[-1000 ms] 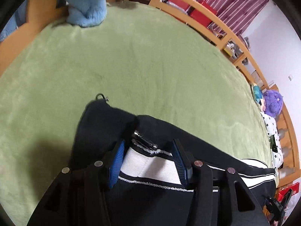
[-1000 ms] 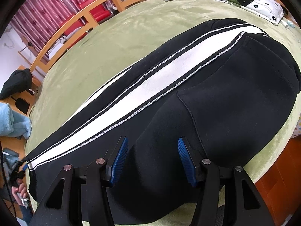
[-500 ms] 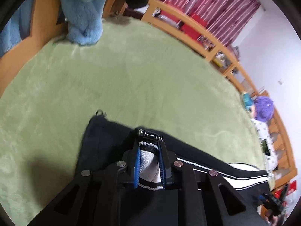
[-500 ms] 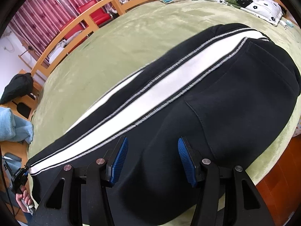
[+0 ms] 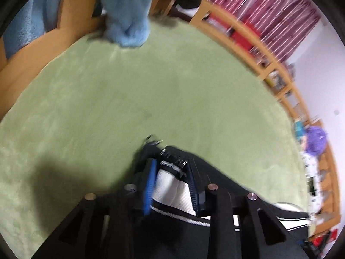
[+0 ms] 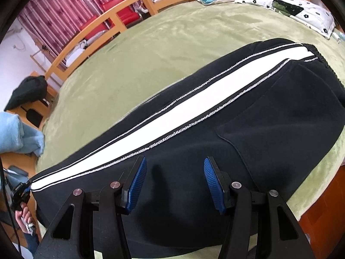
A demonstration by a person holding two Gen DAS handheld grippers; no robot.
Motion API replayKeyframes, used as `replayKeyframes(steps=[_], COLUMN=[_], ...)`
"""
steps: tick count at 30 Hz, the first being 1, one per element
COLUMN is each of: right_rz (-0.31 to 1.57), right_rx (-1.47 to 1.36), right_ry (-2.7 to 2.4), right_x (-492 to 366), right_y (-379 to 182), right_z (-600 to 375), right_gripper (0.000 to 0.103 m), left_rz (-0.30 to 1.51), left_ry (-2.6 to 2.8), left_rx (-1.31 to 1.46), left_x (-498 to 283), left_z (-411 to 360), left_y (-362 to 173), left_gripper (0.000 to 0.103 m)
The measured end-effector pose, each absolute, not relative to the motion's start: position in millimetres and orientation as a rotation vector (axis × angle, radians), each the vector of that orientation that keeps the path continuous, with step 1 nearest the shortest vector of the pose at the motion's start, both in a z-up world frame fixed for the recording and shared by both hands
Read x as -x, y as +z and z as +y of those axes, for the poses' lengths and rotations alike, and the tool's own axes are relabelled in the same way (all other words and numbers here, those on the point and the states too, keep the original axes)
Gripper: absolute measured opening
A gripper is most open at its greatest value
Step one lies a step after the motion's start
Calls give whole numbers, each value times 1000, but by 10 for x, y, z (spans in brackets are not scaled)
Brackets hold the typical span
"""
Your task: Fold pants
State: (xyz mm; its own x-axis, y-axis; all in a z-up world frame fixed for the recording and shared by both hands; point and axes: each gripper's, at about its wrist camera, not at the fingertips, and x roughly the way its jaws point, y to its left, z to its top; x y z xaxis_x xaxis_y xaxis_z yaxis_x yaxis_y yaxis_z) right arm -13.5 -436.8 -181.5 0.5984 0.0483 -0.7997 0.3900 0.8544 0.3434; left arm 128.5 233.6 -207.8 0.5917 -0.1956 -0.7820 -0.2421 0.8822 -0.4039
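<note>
Here the pants [image 6: 226,133] lie flat on the bed [image 6: 172,36], the left tongs [image 5: 171,182] opening yet pinching the cuff for folding, the right tongs [image 6: 173,183] half open, empty above the seat

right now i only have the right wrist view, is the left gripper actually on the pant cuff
observer: yes, the left gripper has the white-striped cuff of the pants between its pads, though its jaws are opening
operator: anything hard on that cuff
observer: a small dark metal fitting sits on the hem just past the fingertips
operator: what's beyond it
observer: green blanket, then a blue fleece hanging at the wooden bed frame
</note>
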Motion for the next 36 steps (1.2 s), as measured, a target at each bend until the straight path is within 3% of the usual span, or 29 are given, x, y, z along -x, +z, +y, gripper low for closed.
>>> replayKeyframes(steps=[3,5,14,20,23,25,26,33,34,36], right_rz=[908,885,1061,913,813,764,746,671,678,682], right_rx=[-510,-489,-385,-358,-470,-560,-619,-1036,-1071,-1141], right_ry=[-217,-236,-257,-307,-409,-482,-506,-415,-394,-347], right_x=[195,257,140,605,1007,1237,1326,1209,1108,869], right_y=[-1778,-1740,-2226,-1801,-1637,-1621,-1659,-2242,-2339,-2483], right_z=[-4412,-4475,-4612,-4941,-5452,-5846,-6059,-6974,-7029,-7128], right_gripper=[56,56,56,56,60,75,77,79,87,86], left_rz=[937,897,989,1007,1011,1001,997,1007,1009,1016], left_ry=[30,25,-49,-142,-183,-205,-216,-269,-270,-270], left_rx=[498,476,446,397,384,378,380,429,431,427], left_x=[-1198,-1078,-1028,-1008,-988,-984,-980,-996,-989,-983], left_z=[2308,2256,1715,1136,842,644,562,93,51,-28], left_y=[-2026,-1914,-2002,-1852,-1771,-1716,-1701,-1707,-1715,-1746], left_gripper=[40,58,60,60,60,60,60,60,60,60])
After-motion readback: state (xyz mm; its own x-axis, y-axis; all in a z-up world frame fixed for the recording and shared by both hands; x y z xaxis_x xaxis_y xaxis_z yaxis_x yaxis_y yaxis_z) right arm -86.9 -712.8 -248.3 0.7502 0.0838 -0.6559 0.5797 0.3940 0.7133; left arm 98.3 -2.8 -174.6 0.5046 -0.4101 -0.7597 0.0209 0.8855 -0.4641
